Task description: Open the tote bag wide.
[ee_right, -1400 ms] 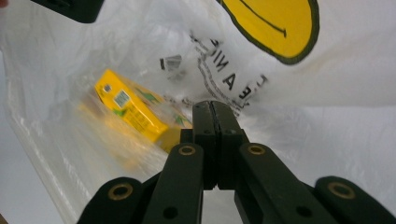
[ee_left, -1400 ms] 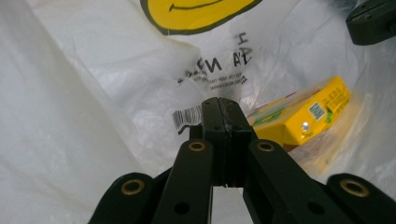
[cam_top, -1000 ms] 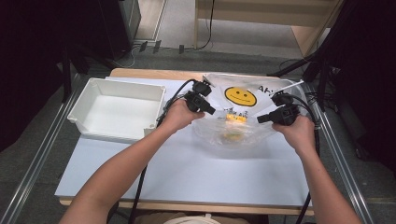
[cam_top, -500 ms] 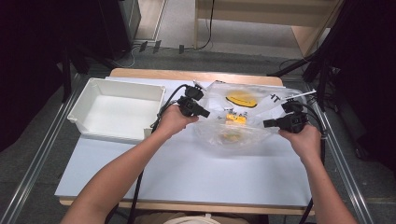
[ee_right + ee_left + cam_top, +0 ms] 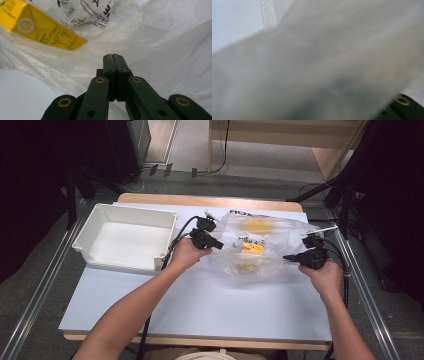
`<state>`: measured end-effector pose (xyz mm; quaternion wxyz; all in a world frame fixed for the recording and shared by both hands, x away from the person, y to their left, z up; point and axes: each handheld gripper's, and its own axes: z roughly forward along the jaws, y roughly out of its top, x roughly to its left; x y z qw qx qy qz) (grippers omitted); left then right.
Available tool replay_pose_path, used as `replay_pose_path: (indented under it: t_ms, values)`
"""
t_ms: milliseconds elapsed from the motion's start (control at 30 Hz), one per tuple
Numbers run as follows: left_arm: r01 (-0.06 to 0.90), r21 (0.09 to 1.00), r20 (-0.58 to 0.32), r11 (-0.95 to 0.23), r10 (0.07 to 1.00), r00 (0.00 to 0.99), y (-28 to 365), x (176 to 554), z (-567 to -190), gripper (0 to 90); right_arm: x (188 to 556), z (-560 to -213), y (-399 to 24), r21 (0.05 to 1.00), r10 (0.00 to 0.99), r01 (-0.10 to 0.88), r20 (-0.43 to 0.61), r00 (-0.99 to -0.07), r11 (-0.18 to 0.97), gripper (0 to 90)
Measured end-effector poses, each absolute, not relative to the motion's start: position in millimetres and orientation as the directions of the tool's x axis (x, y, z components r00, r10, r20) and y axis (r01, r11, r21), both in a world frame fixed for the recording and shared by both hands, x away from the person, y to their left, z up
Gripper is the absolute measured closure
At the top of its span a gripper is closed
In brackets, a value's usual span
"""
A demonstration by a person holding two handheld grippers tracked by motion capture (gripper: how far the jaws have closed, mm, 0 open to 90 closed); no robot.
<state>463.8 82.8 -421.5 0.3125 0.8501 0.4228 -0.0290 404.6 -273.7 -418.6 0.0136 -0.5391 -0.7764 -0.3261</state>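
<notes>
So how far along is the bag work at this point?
Done: a yellow carton sits inside the clear plastic bag. In hand: the left claw and right claw each pinch a side of the bag on the table. The white bin is empty.

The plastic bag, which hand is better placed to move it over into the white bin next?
Left, probably. The left tongs grip the plastic bag on the edge nearest the white bin, while the right tongs pinch the far edge, so they would have to cross the whole bag.
</notes>
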Motion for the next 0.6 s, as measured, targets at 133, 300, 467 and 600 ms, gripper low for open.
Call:
replay_pose_path:
  t_ms: [133,300,467,600]
  values:
    - [0.748,0.496,-0.319,-0.440,0.709,0.629,83.8,465.3,-428.0,90.0,405.0,-423.9,-275.1,0.466,0.837,0.866,0.388,-0.385,0.182,90.0]
    - [0.747,0.490,-0.320,-0.448,0.705,0.633,83.9,461.1,-431.1,90.0,403.2,-430.7,-277.9,0.451,0.841,0.875,0.393,-0.371,0.175,90.0]
    - [0.740,0.486,-0.321,-0.466,0.692,0.647,85.3,451.6,-431.4,90.0,396.4,-433.9,-275.8,0.456,0.836,0.867,0.382,-0.394,0.200,90.0]
    - [0.733,0.479,-0.313,-0.482,0.687,0.656,86.7,444.7,-434.0,90.0,391.7,-437.7,-274.7,0.461,0.825,0.862,0.389,-0.409,0.210,90.0]
